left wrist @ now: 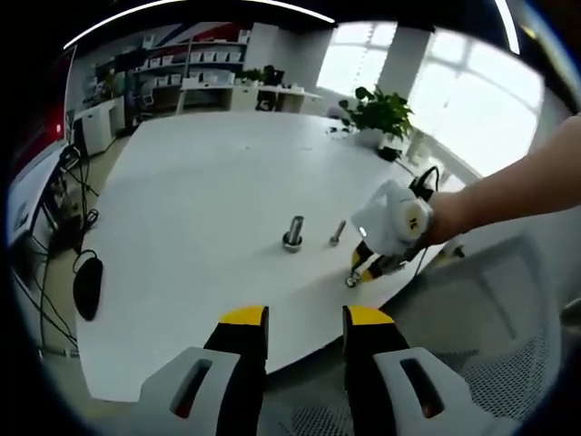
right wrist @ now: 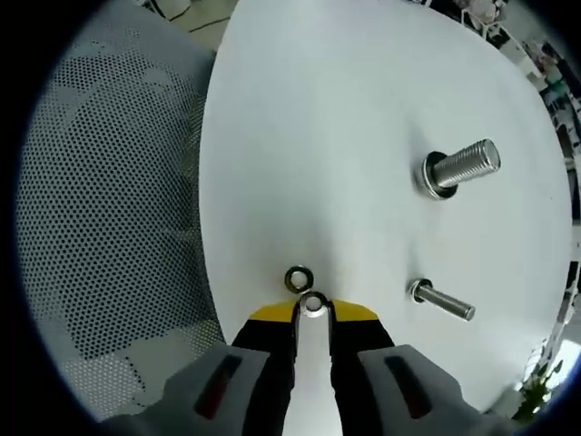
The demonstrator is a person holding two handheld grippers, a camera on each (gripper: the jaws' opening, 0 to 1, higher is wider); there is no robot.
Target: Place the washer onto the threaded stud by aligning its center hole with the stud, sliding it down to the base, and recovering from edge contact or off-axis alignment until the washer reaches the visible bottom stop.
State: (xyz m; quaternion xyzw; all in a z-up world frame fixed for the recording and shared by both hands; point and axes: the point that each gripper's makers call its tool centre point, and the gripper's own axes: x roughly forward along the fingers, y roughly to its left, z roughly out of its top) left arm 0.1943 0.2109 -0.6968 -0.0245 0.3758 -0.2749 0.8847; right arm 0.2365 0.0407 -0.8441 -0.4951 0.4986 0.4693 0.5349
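Washer pinched at the surface edge

Washer (right wrist: 313, 304) sits between the tips of the right hand-held gripper (right wrist: 313, 311), whose jaws are closed on it, low over the white surface (right wrist: 345, 136). A second washer (right wrist: 299, 278) lies flat just beyond. The thin threaded stud (right wrist: 442, 301) stands to one side, the thick stud (right wrist: 460, 168) farther off. The left hand-held gripper (left wrist: 304, 316) hangs apart with its jaws parted, holding nothing.

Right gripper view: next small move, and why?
Probably close the fingers fully on the washer and lift it. It sits between the tips, seemingly resting on the table; a second washer lies just ahead, and the thin stud stands apart.
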